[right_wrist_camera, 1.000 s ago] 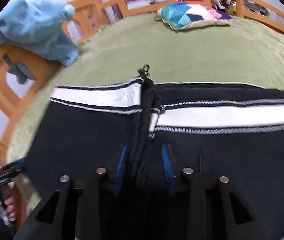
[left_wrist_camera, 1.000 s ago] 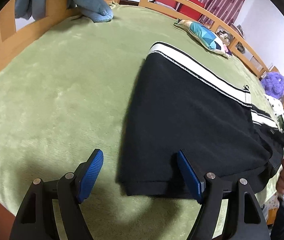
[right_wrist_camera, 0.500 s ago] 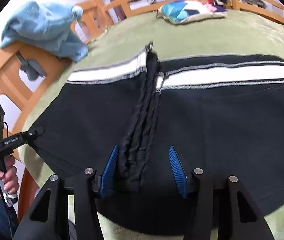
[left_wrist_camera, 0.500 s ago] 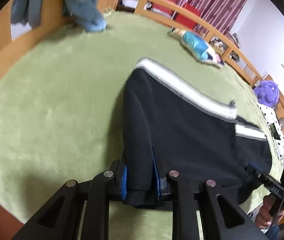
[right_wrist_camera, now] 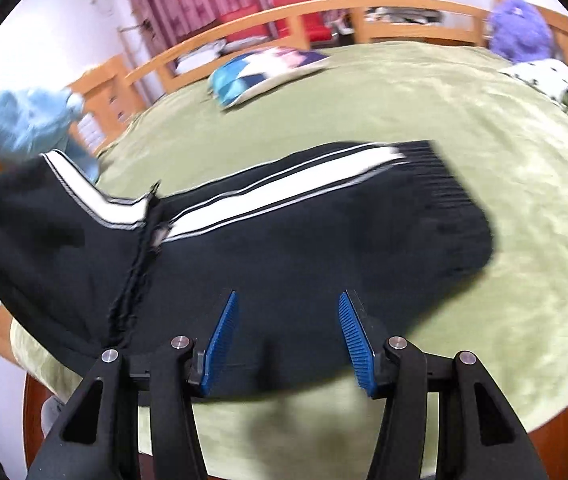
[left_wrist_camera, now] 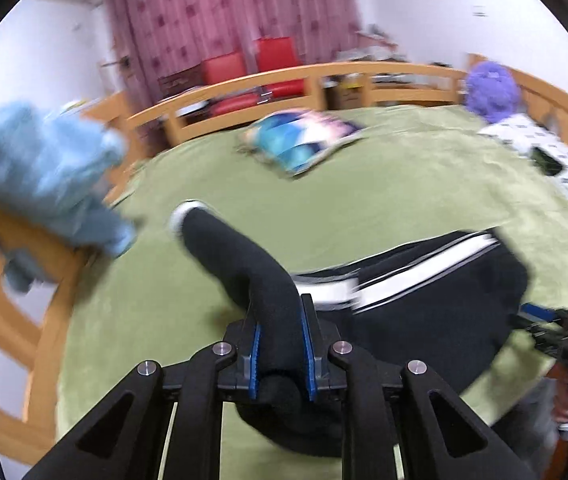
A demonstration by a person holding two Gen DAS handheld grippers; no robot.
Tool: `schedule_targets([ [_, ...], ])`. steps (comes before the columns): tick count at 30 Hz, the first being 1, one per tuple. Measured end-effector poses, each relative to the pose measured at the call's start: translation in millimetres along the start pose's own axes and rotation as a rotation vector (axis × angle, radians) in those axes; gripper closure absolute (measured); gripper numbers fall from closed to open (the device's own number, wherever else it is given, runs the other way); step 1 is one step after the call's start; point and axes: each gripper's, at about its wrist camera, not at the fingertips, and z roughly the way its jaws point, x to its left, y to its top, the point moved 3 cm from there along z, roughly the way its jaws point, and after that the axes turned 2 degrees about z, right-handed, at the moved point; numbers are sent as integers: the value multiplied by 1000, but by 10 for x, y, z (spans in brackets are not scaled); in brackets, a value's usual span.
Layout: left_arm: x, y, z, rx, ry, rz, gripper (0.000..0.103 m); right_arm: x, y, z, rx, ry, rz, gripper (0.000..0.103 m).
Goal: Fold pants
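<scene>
Lifted since a second ago off the green plush bedspread (left_wrist_camera: 384, 184), my left gripper (left_wrist_camera: 280, 354) pinches a fold of black white-striped knit pants (right_wrist_camera: 284, 240), while my right gripper (right_wrist_camera: 286, 340) hovers spread above the pants' near edge.

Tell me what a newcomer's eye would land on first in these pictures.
The black pants with white side stripes dominate, spread across the green bedspread. Their end toward the blue cloth is lifted off the bed. In the left wrist view, the left tool is clamped on a bunched roll of that black fabric. The right tool stands open over the near edge of the pants, gripping nothing.
</scene>
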Motion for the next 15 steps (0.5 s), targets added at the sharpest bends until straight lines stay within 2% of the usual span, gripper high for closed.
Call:
schedule_targets([
  [5,-993,447,-77,-53,-125,86,87,-637,-23,-259,-30,-45,74,51],
  [9,-1776,646,48,-59,-336,119,85,-1070,-138,-414,-40,-73,160,51],
  [10,-1878,637,46,-60,-388,112,80,-1149,-149,-432,-41,-80,176,51],
  [11,-1967,647,68,-65,-450,91,79,-1232,-173,-461,-43,-83,190,51],
  [13,-2019,635,110,-67,-477,71,79,-1387,-223,-536,-56,-84,224,51],
  [15,-2012,589,157,-70,-444,76,79,-1493,-231,-584,-74,-63,255,50],
])
